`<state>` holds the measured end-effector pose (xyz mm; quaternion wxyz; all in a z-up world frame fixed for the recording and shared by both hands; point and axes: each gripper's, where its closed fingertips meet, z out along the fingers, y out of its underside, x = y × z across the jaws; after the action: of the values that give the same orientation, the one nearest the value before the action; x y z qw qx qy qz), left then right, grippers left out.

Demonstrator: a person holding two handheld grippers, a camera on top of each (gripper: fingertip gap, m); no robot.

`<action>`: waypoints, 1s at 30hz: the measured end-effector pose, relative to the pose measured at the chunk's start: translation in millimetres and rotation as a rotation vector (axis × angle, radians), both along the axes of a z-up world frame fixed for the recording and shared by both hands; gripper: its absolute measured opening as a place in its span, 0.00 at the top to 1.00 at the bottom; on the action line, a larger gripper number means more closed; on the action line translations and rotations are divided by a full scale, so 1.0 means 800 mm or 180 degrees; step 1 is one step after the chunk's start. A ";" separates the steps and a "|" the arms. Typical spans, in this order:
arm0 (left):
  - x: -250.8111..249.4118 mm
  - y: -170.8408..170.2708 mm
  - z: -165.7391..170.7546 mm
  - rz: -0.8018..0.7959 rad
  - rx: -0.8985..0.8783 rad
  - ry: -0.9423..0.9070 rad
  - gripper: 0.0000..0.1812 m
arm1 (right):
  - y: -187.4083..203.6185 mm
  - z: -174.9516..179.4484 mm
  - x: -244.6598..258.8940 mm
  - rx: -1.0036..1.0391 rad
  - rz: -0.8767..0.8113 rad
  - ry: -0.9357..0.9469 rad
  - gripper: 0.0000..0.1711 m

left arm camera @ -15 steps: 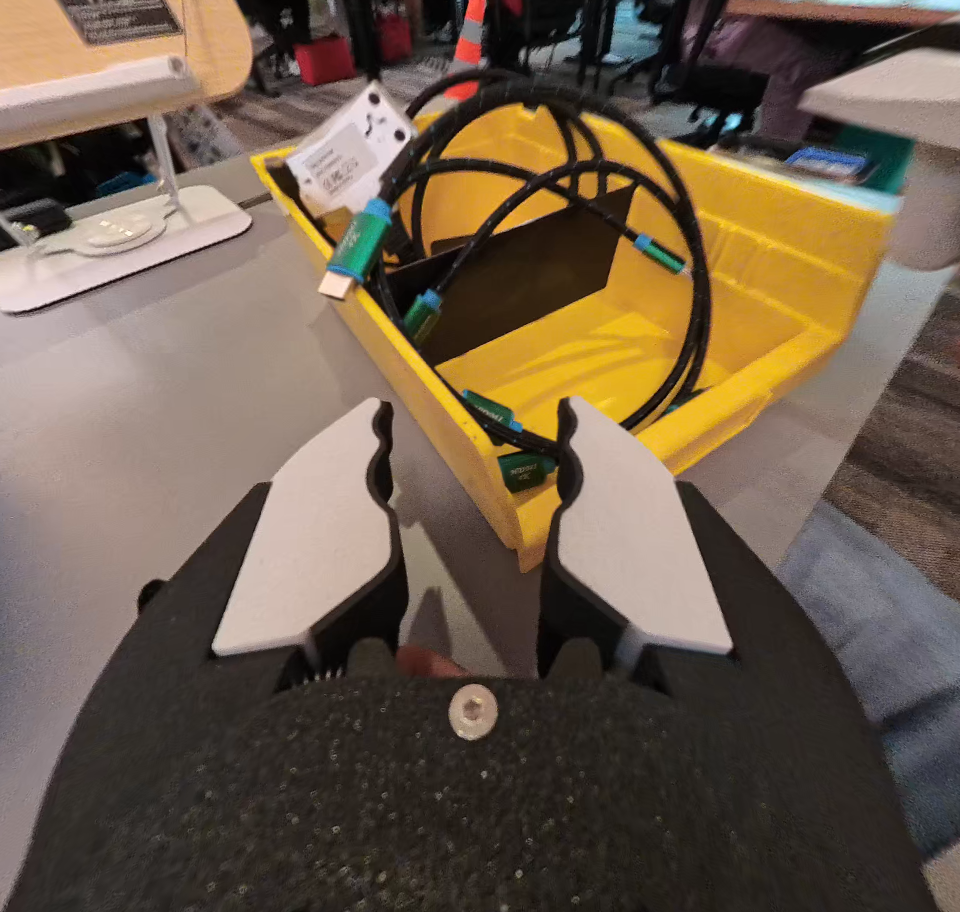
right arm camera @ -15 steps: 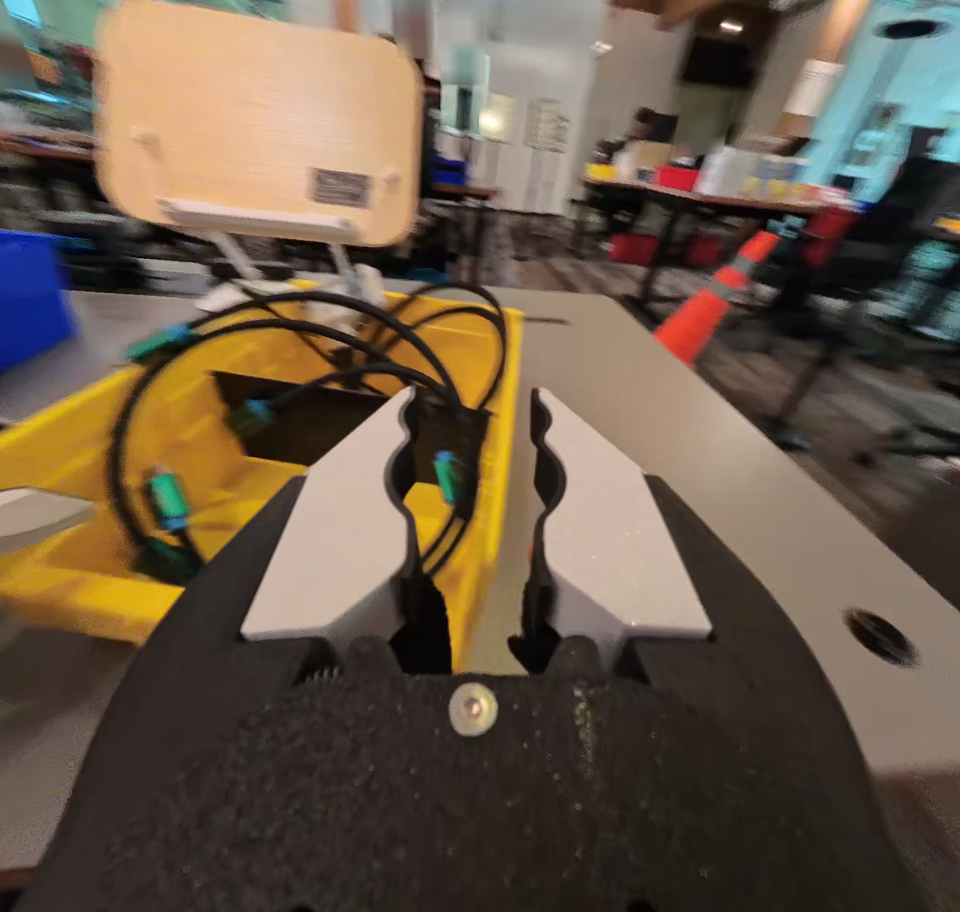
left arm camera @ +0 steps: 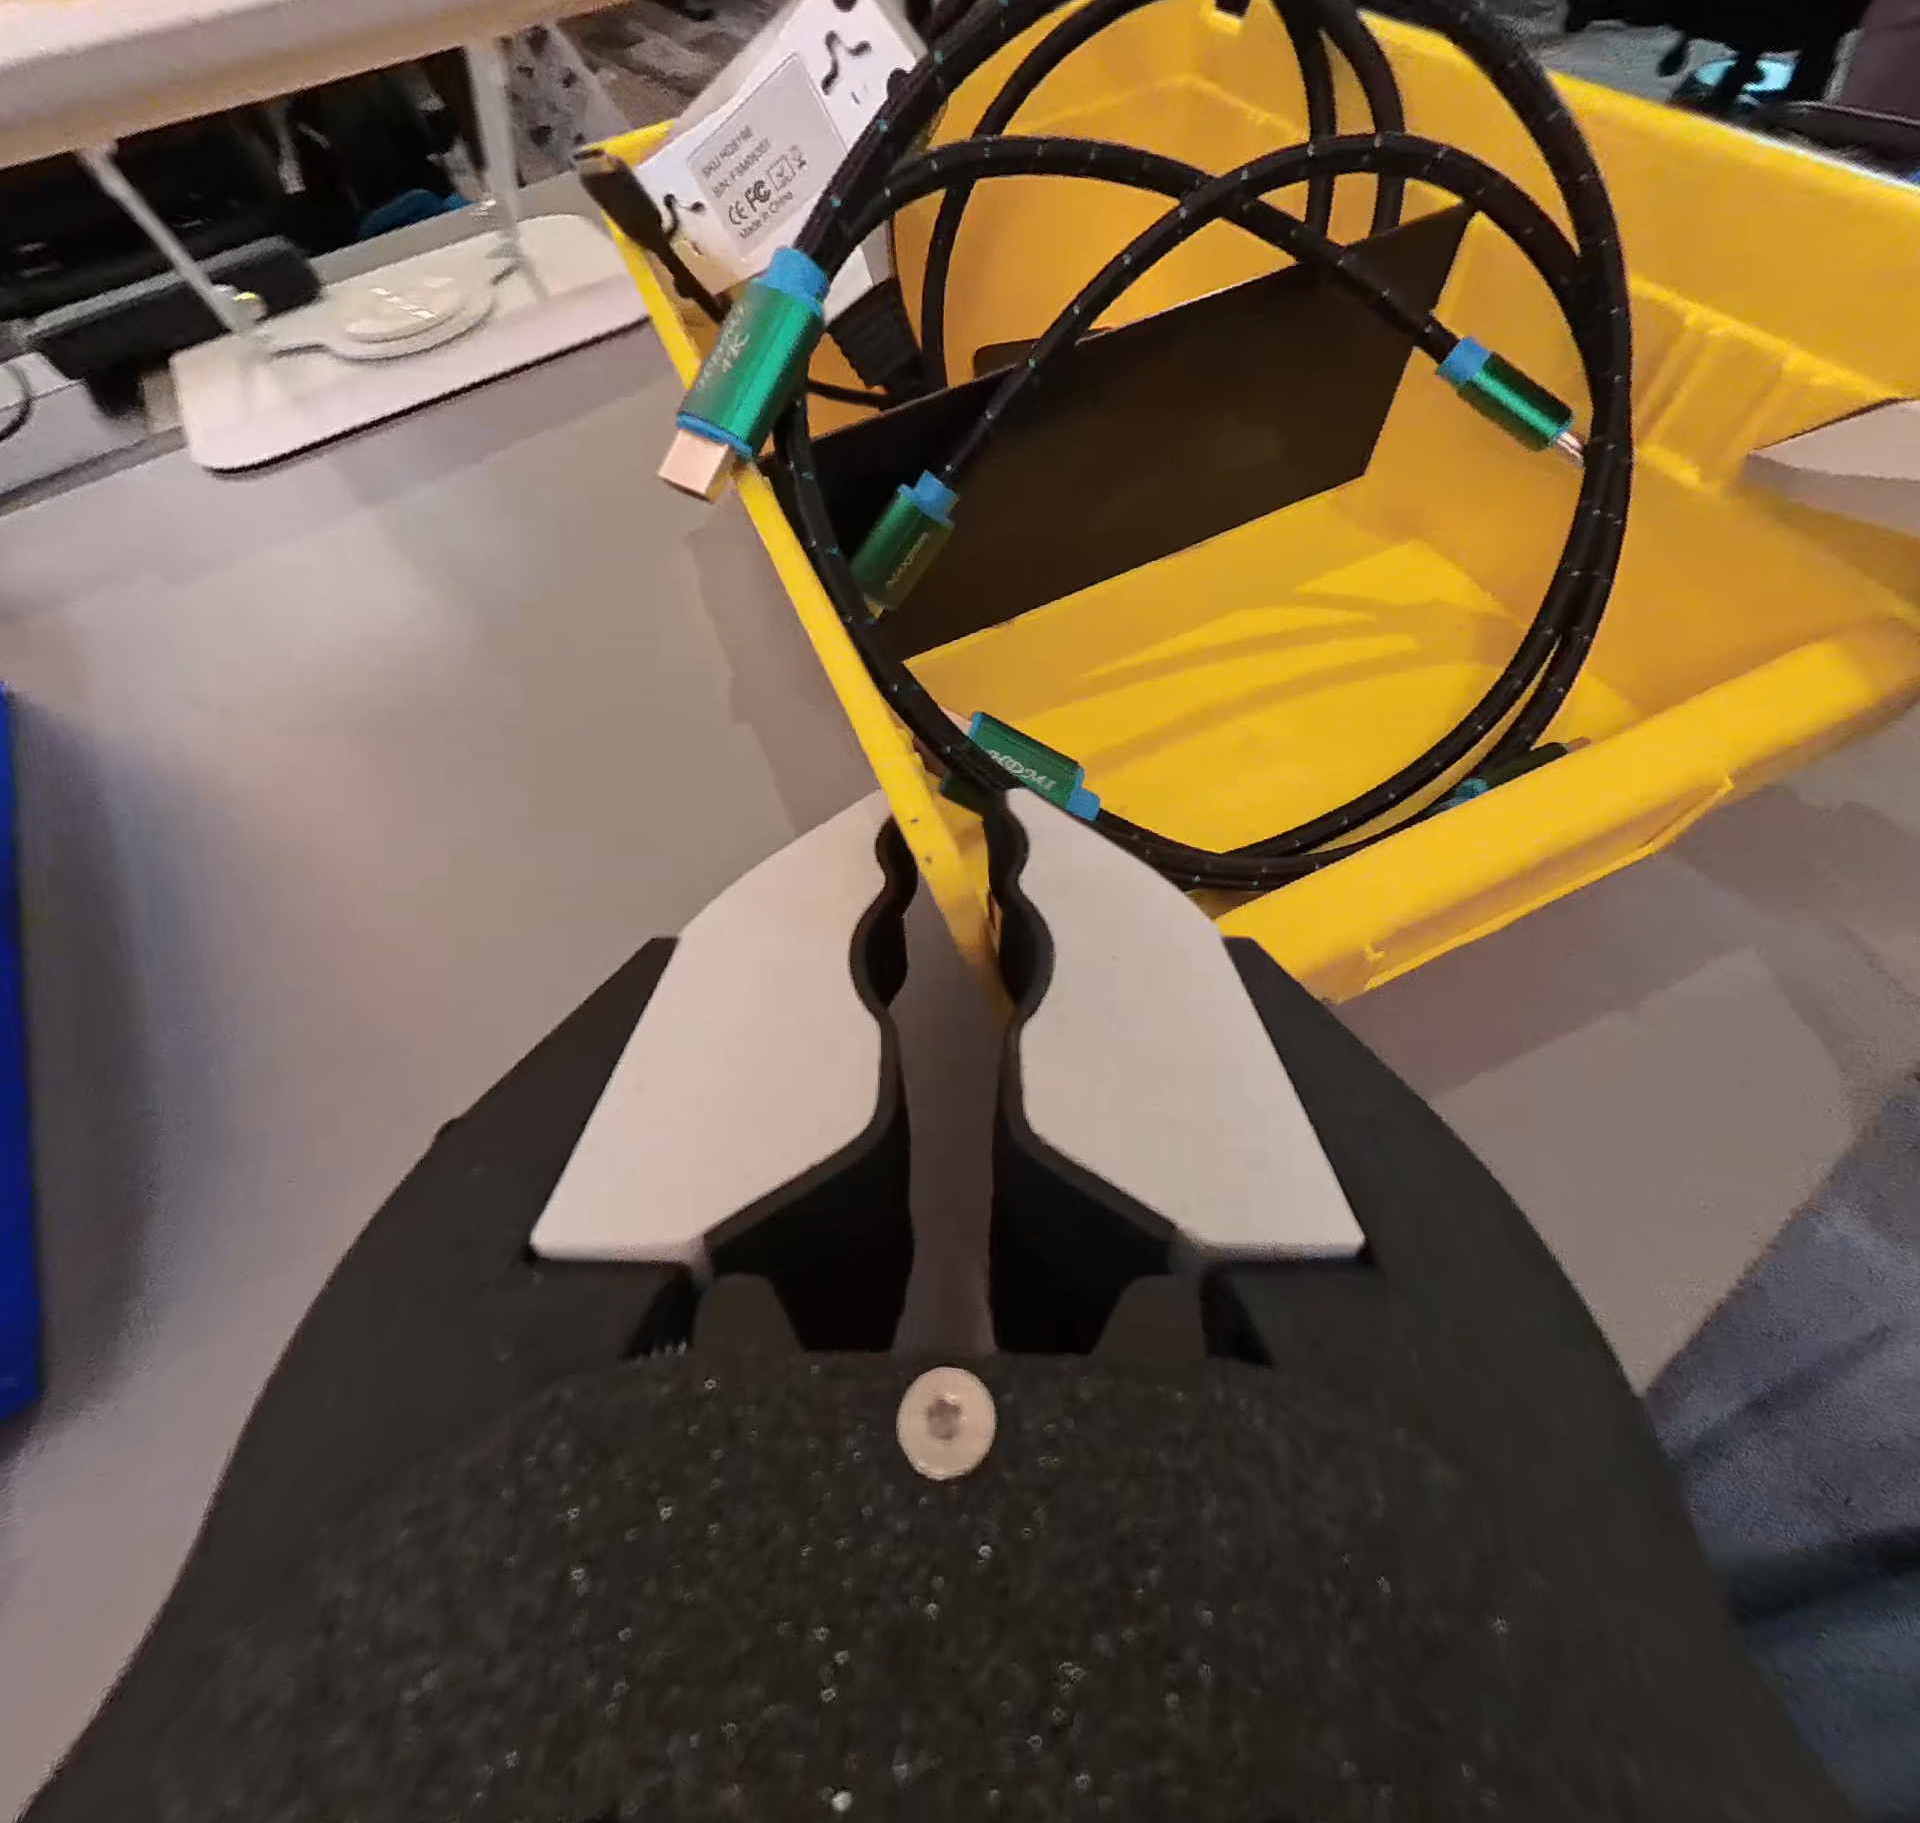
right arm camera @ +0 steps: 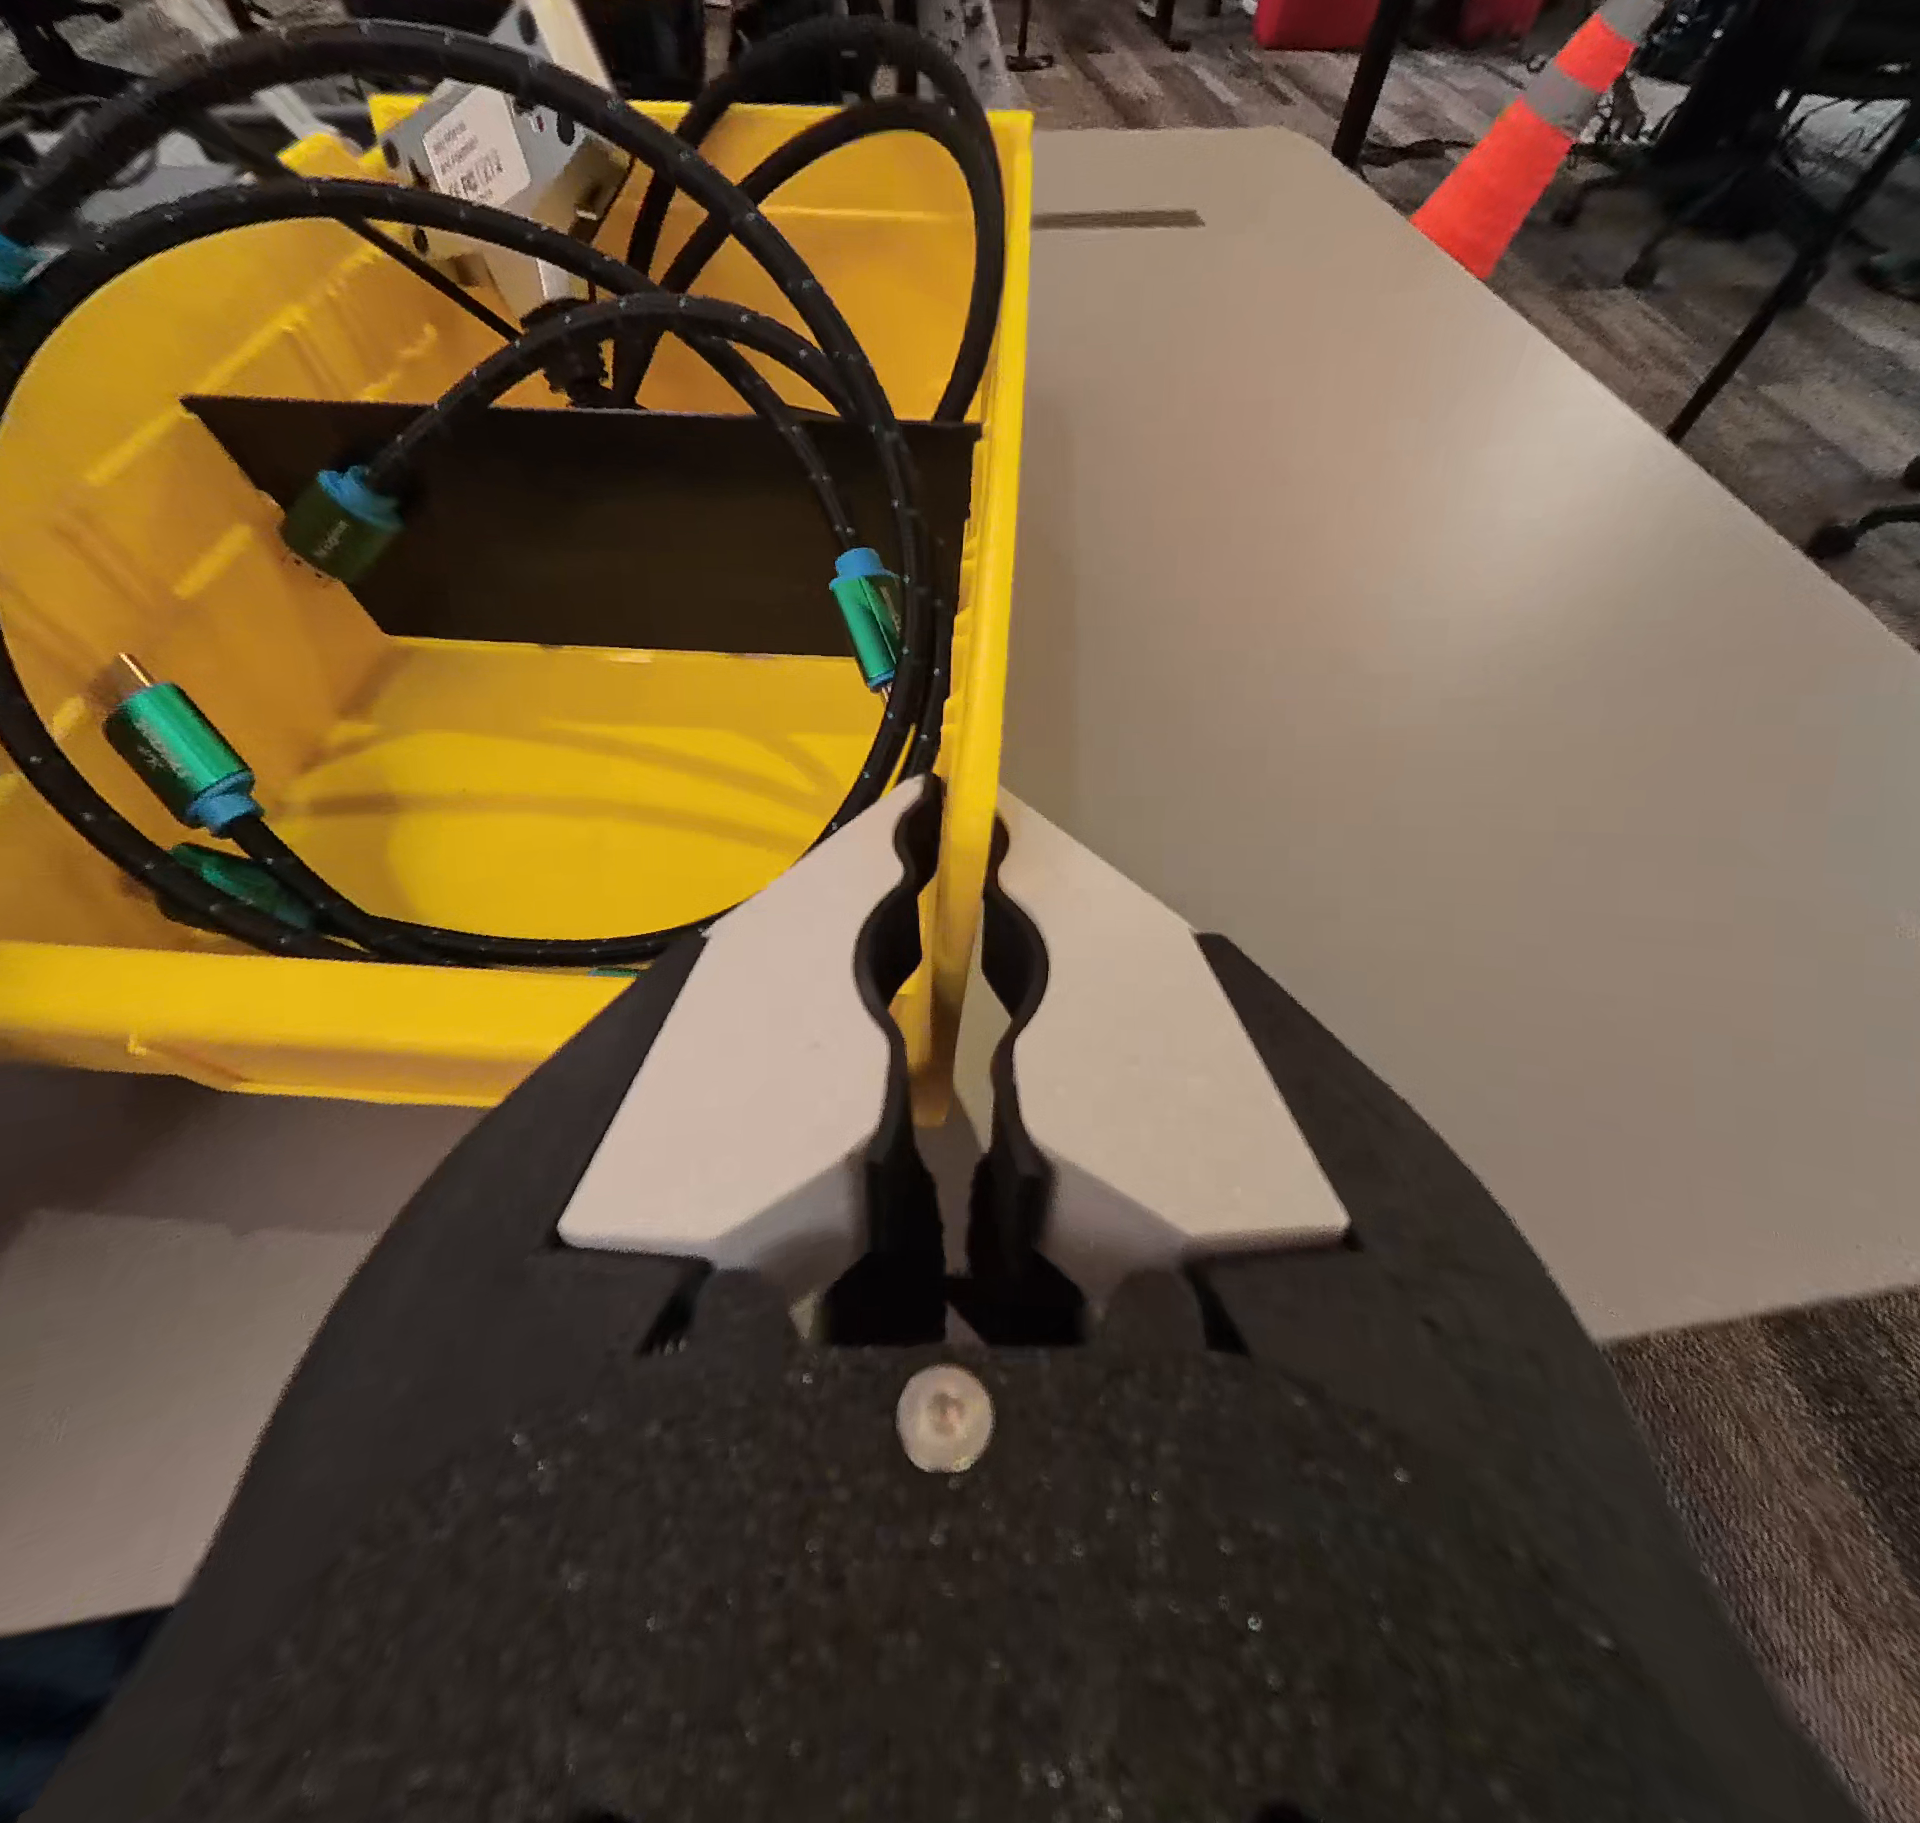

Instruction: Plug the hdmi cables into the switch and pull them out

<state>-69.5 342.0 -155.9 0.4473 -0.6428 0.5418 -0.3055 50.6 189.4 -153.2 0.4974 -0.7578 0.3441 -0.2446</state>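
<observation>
A yellow bin (left arm camera: 1558,869) on the grey table holds several coiled black braided HDMI cables (left arm camera: 1590,423) with green plugs (left arm camera: 748,371). A white switch box (left arm camera: 790,111) leans at the bin's back corner, behind a black divider (left arm camera: 1143,464). My left gripper (left arm camera: 940,823) is shut on the bin's left wall. In the right wrist view my right gripper (right arm camera: 961,812) is shut on the right wall of the bin (right arm camera: 312,1035). That view also shows the cables (right arm camera: 904,485), a green plug (right arm camera: 177,745) and the switch (right arm camera: 488,163).
A wooden board on a stand with a white base (left arm camera: 395,339) stands behind the bin on the left. A blue box (left arm camera: 10,1046) is at the far left. The grey table (right arm camera: 1455,734) extends right of the bin to its edge. An orange cone (right arm camera: 1527,132) stands on the floor beyond. The gap from one gripper's tips to the other's is roughly 20 cm.
Both grippers moved forward to the bin. Both were open and are now closed on its side walls, the left on the left wall, the right on the right wall.
</observation>
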 end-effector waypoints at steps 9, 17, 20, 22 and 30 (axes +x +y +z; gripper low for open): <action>-0.050 0.097 0.011 0.0698 0.0070 -0.0094 0.94 | 0.126 0.011 -0.018 0.0095 0.0637 -0.0116 0.99; -0.080 0.125 0.013 0.0367 -0.0047 -0.0120 0.89 | 0.180 -0.008 -0.033 0.0112 0.0991 0.0053 0.97; -0.121 0.143 0.079 0.0584 -0.0009 -0.0915 0.82 | 0.179 -0.005 -0.037 0.0148 0.1142 0.0144 0.96; -0.175 0.182 0.117 0.1031 0.0267 -0.1347 0.82 | 0.171 0.008 -0.046 0.0312 0.1306 0.0192 0.85; -0.348 0.353 0.059 0.2193 0.0055 -0.0665 0.70 | 0.129 0.101 -0.062 0.0722 0.1008 -0.1090 0.81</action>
<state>-348.2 624.2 -108.4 0.5824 -0.7491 0.2472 -0.1963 0.8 292.8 -72.1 0.6624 -0.6891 0.1572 -0.2483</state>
